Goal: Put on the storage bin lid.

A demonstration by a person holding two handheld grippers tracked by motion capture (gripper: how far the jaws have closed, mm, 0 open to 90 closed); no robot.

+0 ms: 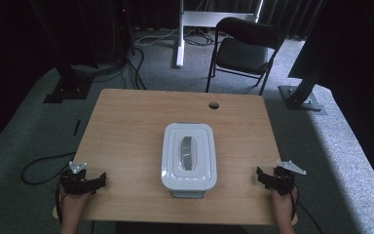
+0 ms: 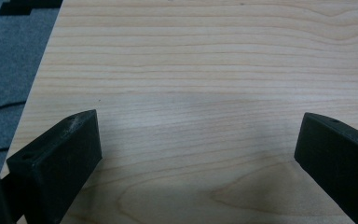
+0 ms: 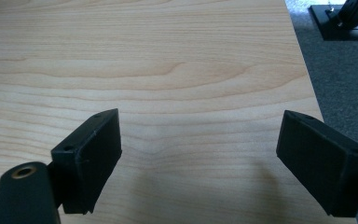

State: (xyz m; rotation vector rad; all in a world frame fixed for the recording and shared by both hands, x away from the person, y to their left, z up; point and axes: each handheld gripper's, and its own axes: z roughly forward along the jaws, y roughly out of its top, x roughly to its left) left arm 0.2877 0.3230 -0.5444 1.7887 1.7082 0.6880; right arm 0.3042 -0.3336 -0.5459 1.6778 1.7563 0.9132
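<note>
A white lidded box (image 1: 189, 157) with a grey handle (image 1: 188, 153) on its lid sits in the middle of the wooden table (image 1: 126, 126), near the front edge. My left gripper (image 1: 100, 180) rests at the table's front left corner, well left of the box. Its jaws stand wide apart over bare wood in the left gripper view (image 2: 198, 154). My right gripper (image 1: 262, 176) rests at the front right corner, right of the box. In the right gripper view (image 3: 198, 149) its jaws are also spread with nothing between them.
A round cable hole (image 1: 214, 105) lies near the table's far edge. Beyond the table stand a black folding chair (image 1: 246, 48) and a white stand leg (image 1: 179, 44). Black frame posts (image 1: 302, 92) and cables (image 1: 44, 165) lie on the grey carpet.
</note>
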